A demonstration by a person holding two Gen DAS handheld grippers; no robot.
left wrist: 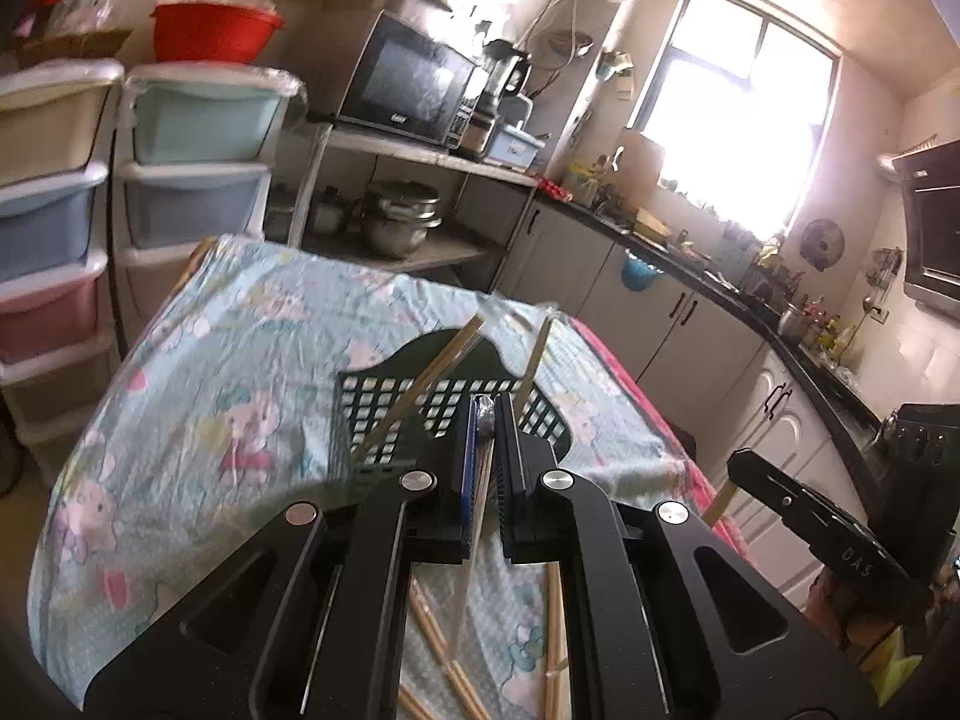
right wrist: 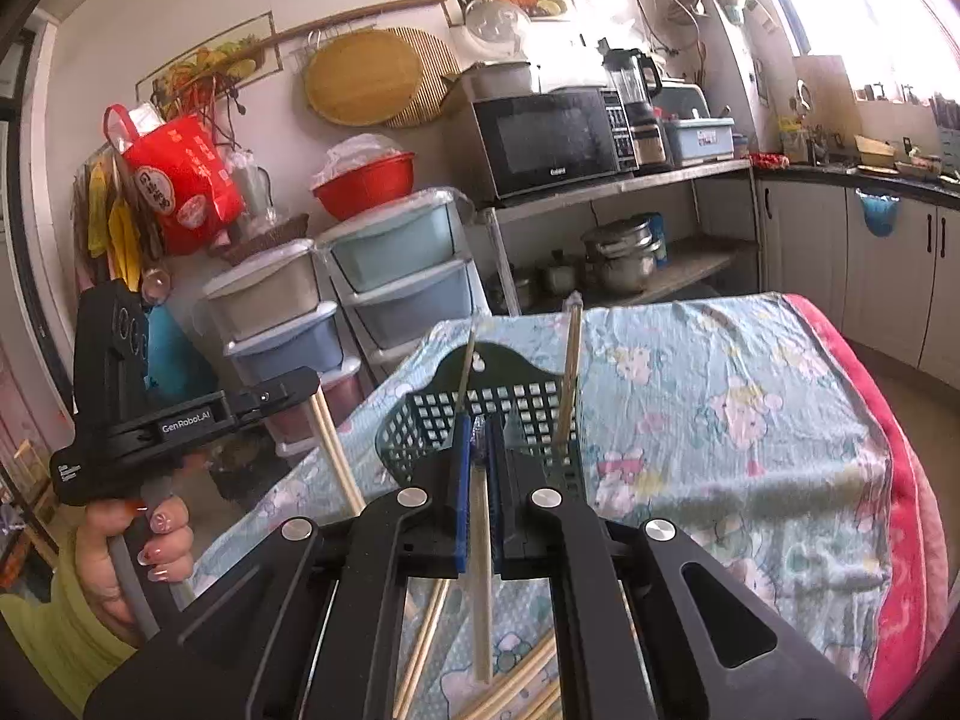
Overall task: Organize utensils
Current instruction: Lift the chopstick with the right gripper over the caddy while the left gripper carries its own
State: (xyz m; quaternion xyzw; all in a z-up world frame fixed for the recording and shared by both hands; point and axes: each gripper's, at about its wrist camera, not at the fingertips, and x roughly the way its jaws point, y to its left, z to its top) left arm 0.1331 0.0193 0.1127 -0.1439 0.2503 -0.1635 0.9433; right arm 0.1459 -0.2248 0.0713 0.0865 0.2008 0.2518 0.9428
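left gripper (left wrist: 489,405) jaws are clamped on one plastic-wrapped pale wooden chopstick pair (left wrist: 474,516), and right gripper (right wrist: 477,426) jaws are clamped on another wrapped chopstick pair (right wrist: 482,546), both hanging down from the blue pads above the table. straight beyond both sits the dark green perforated plastic basket (left wrist: 384,414) with a grid wall and scalloped back, two wrapped pairs leaning upright in it. basket rests on the wrinkled light-blue cartoon-print tablecloth (left wrist: 228,372); several loose chopsticks (left wrist: 438,654) lie on the cloth on the near side of the basket, under the grippers.
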